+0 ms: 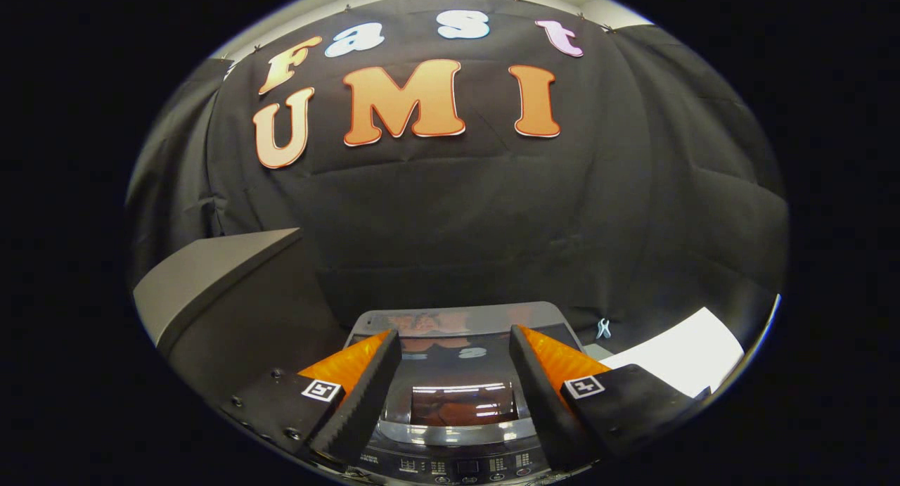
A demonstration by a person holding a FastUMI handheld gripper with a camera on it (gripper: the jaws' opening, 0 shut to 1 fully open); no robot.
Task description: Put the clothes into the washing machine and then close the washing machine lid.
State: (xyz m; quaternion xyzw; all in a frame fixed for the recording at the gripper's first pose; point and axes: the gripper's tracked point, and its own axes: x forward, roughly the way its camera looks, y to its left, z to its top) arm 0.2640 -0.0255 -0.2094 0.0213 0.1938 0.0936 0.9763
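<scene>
The washing machine (460,437) stands right below me, seen from its front. Its dark glossy lid (457,377) lies flat and down over the tub, mirroring the wall above. The control panel (457,466) runs along the near edge, under the finger bases. My gripper (453,333) hovers over the lid, open, with nothing between the orange-and-black fingers (365,380). The fingertips point toward the lid's far edge (457,314).
A grey slanted table top (211,275) rises to the left of the machine. A white flat surface (682,359) lies to the right. A small pale clip (602,328) hangs on the black cloth wall behind the machine's right corner.
</scene>
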